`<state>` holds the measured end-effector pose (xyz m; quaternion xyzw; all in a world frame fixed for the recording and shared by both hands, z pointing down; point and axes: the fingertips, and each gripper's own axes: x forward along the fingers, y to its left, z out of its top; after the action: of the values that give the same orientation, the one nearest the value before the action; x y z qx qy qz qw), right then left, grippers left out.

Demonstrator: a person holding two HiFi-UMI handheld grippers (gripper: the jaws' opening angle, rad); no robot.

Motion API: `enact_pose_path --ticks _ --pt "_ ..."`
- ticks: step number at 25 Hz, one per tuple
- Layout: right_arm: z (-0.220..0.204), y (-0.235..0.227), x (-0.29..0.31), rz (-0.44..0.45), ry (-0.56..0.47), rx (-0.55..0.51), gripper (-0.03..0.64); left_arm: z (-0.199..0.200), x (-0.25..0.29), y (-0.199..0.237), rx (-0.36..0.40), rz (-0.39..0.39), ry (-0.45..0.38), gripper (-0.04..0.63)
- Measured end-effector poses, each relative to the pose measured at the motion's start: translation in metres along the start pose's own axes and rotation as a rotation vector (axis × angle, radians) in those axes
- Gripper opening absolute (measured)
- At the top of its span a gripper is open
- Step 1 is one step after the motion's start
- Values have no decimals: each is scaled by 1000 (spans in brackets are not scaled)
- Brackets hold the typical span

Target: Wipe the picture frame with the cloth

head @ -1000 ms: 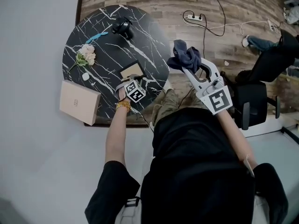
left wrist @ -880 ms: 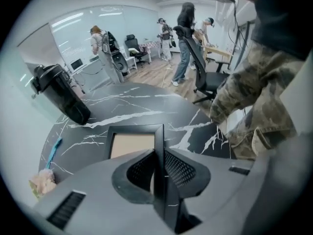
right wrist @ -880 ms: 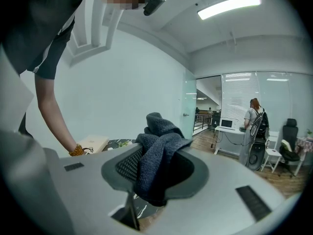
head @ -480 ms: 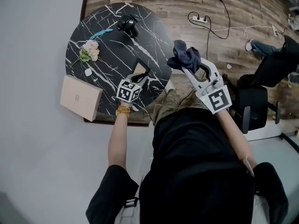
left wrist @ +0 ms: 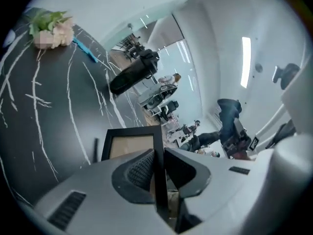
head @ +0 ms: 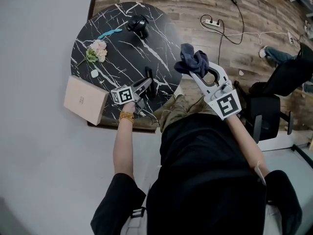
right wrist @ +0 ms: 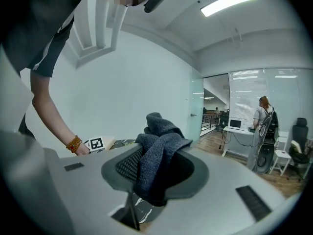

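While a pale pink box (head: 84, 100) sat at the left edge of the black marbled tabletop (head: 122, 38), its small printed mark too tiny to read, a bunch of flowers (head: 96, 50) lay just beyond it. Nearer the middle, the left tool (head: 143, 85) was clamped on one side of the black picture frame (head: 149, 78), holding it on edge over the tabletop. To the right, off the tabletop, the right tool (head: 196, 71) was clamped on the bunched dark blue cloth (head: 193, 60), apart from the frame. Each tool's cube carried a square black-and-white marker.
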<state>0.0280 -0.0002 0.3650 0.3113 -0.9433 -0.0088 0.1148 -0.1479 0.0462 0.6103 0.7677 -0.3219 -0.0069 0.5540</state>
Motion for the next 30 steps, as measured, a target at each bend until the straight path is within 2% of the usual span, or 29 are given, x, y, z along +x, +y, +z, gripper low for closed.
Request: enact_pose_path --ticks 3,6,13,16,18,19,21,23,25,27,30 --pt "-1 0 0 2 10 -2 114 6 -6 16 -43 37 -46 67" --pt "-1 -1 0 -2 9 5 114 6 -10 29 -11 100 -36 67" --pt "-4 2 2 8 17 -1 114 -4 -20 56 265 387 39 85" --pt "-4 2 3 9 16 0 114 -16 -39 80 352 557 97 211" --pt "-4 2 3 12 17 -1 114 -29 -55 100 401 680 162 251" --pt "-4 3 3 14 17 -2 114 -37 -62 109 408 726 194 256" --pt "-4 4 4 19 19 -3 114 -50 -73 122 353 770 219 261" --pt "-3 4 4 24 19 -8 114 -55 -80 130 250 780 187 261" --pt "-2 5 4 27 20 -9 115 -54 -85 137 188 786 147 216" --pt "-2 5 4 27 23 -6 114 -53 -86 142 168 790 151 172" --pt "-3 5 3 30 25 -15 115 -55 -83 139 199 803 204 169"
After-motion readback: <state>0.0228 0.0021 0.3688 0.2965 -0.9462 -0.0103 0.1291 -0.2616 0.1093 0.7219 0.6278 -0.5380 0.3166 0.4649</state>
